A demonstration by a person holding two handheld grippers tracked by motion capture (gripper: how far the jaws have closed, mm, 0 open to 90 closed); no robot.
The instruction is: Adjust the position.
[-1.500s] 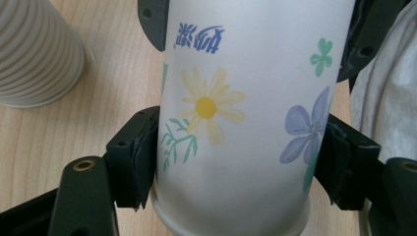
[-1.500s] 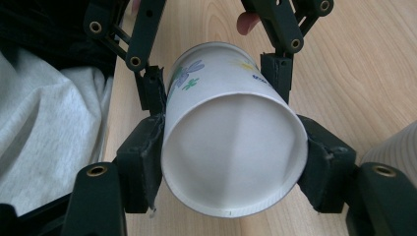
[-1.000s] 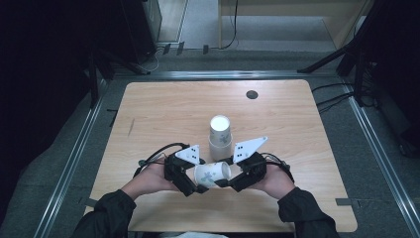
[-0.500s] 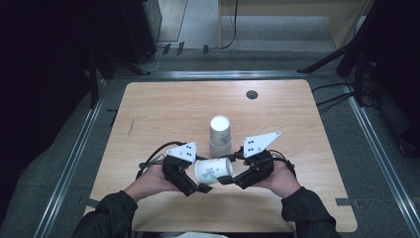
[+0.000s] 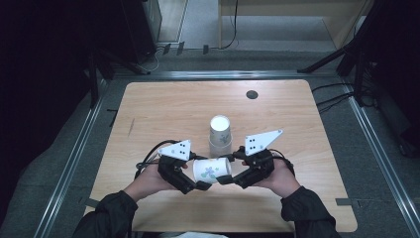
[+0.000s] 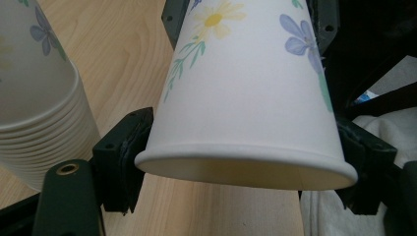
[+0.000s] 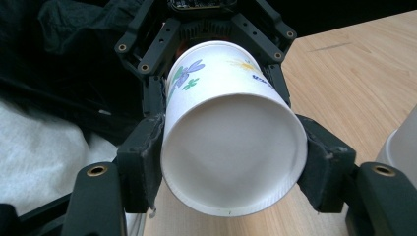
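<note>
Wooden table (image 5: 163, 106), both grippers' fingers clamping one flowered cup (image 5: 212, 170), its base facing the right gripper view, cup stack (image 5: 220, 135) behind.

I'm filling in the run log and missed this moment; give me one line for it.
left claw: shut on paper cup rim end | right claw: shut on its base end | cup: sideways above table | cup stack: upside down behind

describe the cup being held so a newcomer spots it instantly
On the light wooden table, look at the near edge where both hands meet. The white flower-printed paper cup lies sideways, gripped by the left claw and right claw. The stack of matching cups behind it stands upside down, untouched.
</note>
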